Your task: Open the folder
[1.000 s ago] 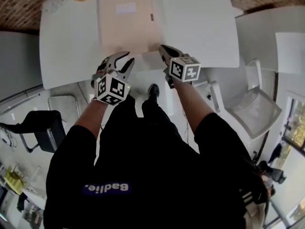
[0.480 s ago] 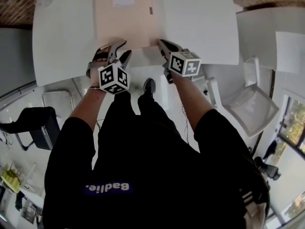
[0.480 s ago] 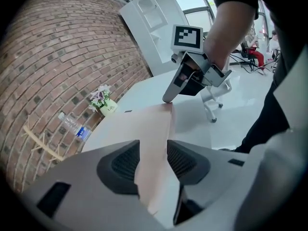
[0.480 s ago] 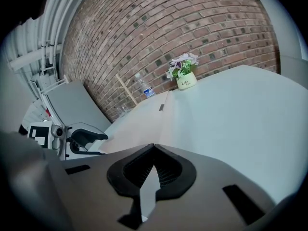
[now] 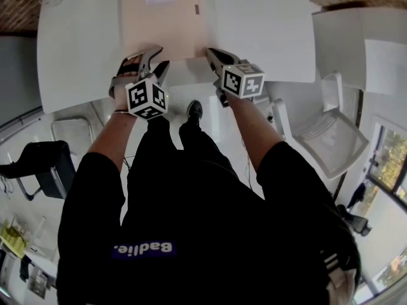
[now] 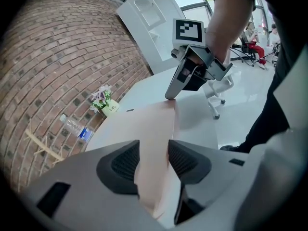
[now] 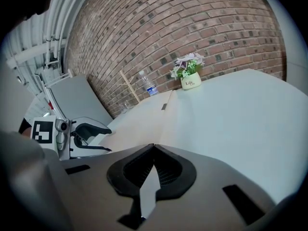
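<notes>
Folder (image 5: 162,24), pale pink, lies flat and closed, with broad white surface (image 5: 261,30) to its right. Its near edge runs between the left gripper (image 5: 160,57)'s fingers, which have just been spreading. The right gripper (image 5: 210,51)'s fingers are pressed together at the folder's near right corner.

The left gripper (image 5: 156,60) has sunk toward the near edge of the folder (image 5: 159,24) and rolled about its axis. Its fingers (image 6: 126,161) have just been opening, the folder's edge standing between them.

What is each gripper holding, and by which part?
Nothing. The left gripper has just been opening; the folder has its near edge between the jaws, unpressed. The right gripper is shut, tip at the folder's corner.
</notes>
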### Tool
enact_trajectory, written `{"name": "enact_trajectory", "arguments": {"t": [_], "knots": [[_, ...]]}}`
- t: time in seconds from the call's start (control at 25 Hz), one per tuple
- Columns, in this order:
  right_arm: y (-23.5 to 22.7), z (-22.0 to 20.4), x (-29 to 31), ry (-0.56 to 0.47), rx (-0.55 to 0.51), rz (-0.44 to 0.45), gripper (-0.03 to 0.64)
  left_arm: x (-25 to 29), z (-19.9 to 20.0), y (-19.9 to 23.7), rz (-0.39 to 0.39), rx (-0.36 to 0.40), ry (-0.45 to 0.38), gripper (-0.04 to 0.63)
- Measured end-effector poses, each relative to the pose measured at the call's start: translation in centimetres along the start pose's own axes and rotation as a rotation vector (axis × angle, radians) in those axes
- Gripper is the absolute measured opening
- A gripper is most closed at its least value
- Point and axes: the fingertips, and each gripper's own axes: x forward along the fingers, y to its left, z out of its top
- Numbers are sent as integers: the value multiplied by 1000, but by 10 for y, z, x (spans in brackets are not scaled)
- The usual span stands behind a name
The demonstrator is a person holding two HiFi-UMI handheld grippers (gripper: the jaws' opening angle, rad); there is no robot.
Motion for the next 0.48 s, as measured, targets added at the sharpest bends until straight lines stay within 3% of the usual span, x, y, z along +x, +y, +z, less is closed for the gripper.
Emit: {"name": "enact_trajectory", "arguments": {"t": [0.12, 0.36, 0.48], "knots": [[0, 0, 0, 3, -4, 1, 28, 0, 1, 3, 2, 17, -2, 190], [0, 2, -1, -2, -18, 1, 28, 2, 7, -1, 3, 189, -2, 181], [2, 0, 0, 1, -28, 6, 28, 2, 7, -1, -13, 200, -4, 126]]}}
